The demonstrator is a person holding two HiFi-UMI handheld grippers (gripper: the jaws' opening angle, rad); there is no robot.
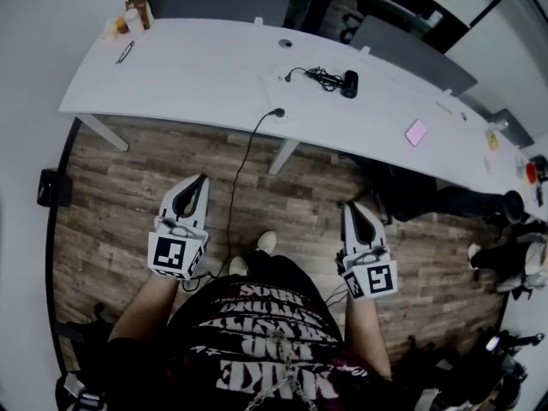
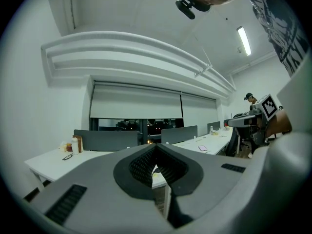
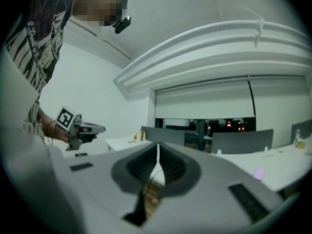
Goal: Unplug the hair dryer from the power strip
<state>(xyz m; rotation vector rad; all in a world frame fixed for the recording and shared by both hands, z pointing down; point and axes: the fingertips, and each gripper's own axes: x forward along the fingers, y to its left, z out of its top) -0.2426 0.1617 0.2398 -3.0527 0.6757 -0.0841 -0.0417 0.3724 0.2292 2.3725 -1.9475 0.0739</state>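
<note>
The black hair dryer [image 1: 349,84] lies on the long white table [image 1: 197,75], its cord [image 1: 318,77] bunched to its left. I cannot make out the power strip against the white top. A black plug [image 1: 276,112] sits at the table's near edge, and its cable hangs down to the floor. My left gripper [image 1: 200,183] and right gripper [image 1: 356,212] are held level over the wood floor, well short of the table. Both are shut and hold nothing. The left gripper's jaws [image 2: 156,147] meet at the tips, as do the right gripper's [image 3: 157,149].
A pink phone [image 1: 416,132] lies on the table's right part, with glasses [image 1: 125,52] and small containers [image 1: 133,17] at its far left. Grey partitions [image 1: 214,2] stand behind the table. Another person's legs and shoes [image 1: 479,204] reach in at the right. A black box [image 1: 53,187] sits on the floor at the left.
</note>
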